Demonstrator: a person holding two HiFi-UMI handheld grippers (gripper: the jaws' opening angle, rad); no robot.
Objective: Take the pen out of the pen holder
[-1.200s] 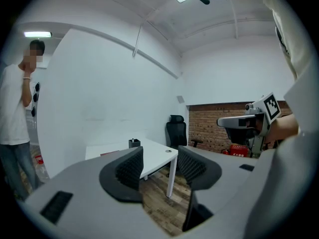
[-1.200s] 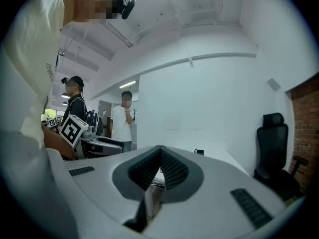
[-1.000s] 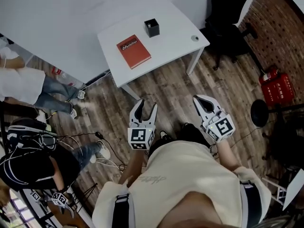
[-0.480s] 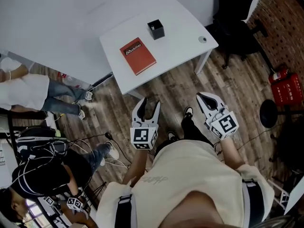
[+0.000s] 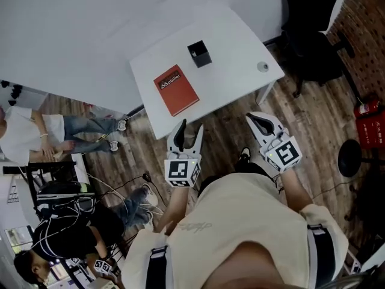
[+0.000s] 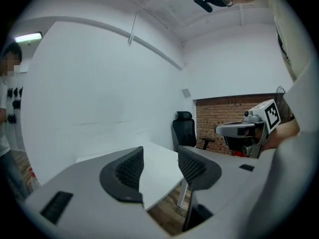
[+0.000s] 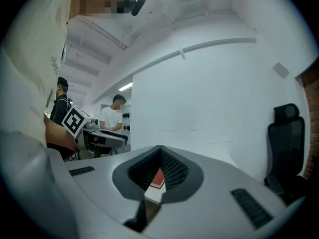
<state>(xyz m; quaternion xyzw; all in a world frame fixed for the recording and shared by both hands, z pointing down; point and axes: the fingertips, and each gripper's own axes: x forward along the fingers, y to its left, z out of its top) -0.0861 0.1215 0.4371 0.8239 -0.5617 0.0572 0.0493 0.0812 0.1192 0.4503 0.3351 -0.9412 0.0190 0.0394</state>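
A small black pen holder (image 5: 199, 53) stands near the far edge of a white table (image 5: 234, 47); no pen can be made out in it at this distance. Both grippers hang in front of the table's near edge, over the wooden floor and well short of the holder. My left gripper (image 5: 190, 127) is open, and only the table top shows between its fingers (image 6: 124, 171). My right gripper (image 5: 256, 118) is shut with nothing in it, its fingertips meeting. A sliver of the red book shows through the slit below them in the right gripper view.
A red book (image 5: 176, 90) lies on the table's left part and a small round object (image 5: 262, 67) near its right corner. A black office chair (image 5: 313, 23) stands to the right. People (image 5: 36, 137), cables and equipment are at the left.
The table has come closer and lower in the head view as the person steps towards it. Both grippers keep their pose: left open, right shut.
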